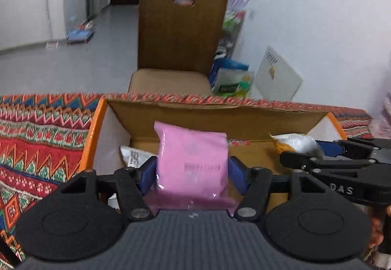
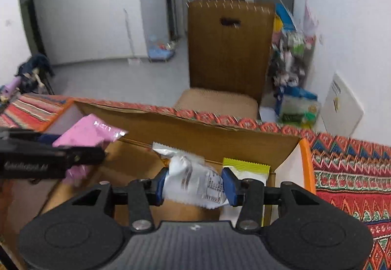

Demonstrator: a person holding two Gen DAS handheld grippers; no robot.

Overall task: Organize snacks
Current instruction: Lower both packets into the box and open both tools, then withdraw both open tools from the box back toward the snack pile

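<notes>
I have my left gripper [image 1: 193,169] pinching a flat pink plastic snack packet [image 1: 193,160] between its blue pads, held upright above the open brown cardboard box [image 1: 220,118] on the tabletop with the patterned red woven cloth [image 1: 36,147]. My right gripper [image 2: 196,184] clamps a crinkled white snack wrapper [image 2: 193,179] over the same box, near a yellow-green packet [image 2: 246,167] inside it

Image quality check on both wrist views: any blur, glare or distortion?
Left wrist: background chair and floor are motion-smeared, the pink packet in the left gripper stays fairly sharp; fisheye bends the tablecloth edge. Right wrist: the same smear, small glare spots on the white packet in the right gripper; dark corner vignetting.
</notes>
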